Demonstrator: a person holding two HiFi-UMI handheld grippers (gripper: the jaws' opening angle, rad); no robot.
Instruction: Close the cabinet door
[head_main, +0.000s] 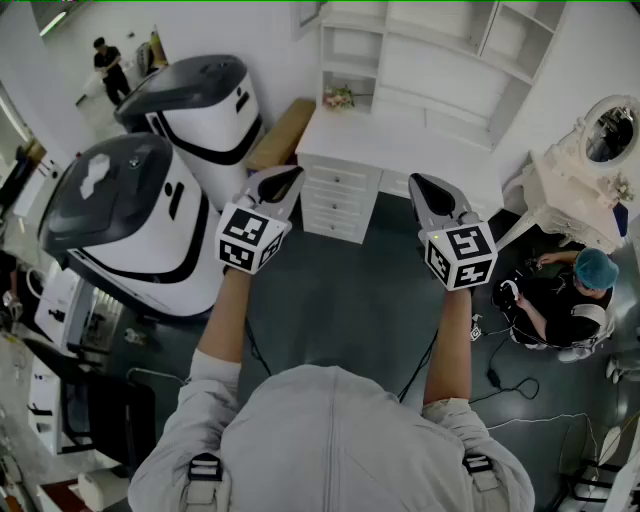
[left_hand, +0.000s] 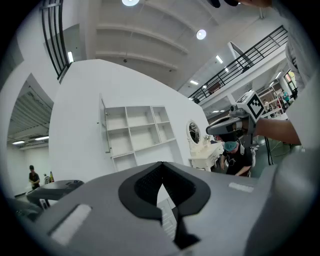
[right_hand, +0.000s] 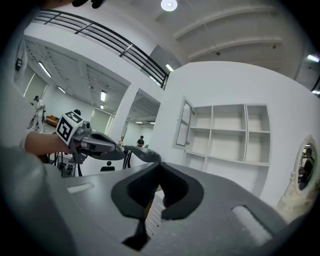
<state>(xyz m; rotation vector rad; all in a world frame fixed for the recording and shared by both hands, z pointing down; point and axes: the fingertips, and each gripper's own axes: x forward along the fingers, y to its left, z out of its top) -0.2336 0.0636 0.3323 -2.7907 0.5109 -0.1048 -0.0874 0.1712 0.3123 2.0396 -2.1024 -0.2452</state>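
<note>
While the left gripper (head_main: 282, 183) and right gripper (head_main: 428, 190) float empty with jaws closed, the cabinet door (right_hand: 186, 122), open at the wall shelves' (right_hand: 235, 132) left, looks light and stiff, best pushed near its free edge.

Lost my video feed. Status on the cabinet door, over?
Left gripper and right gripper shut, empty, short of cabinet. Door open at its left, untouched. Desk stands beneath.

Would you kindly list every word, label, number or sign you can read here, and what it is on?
No readable words or numbers.
Marker cube on the left tool: square pattern, no letters.
Marker cube on the right tool: the same.
White machine: dark mark, illegible.
</note>
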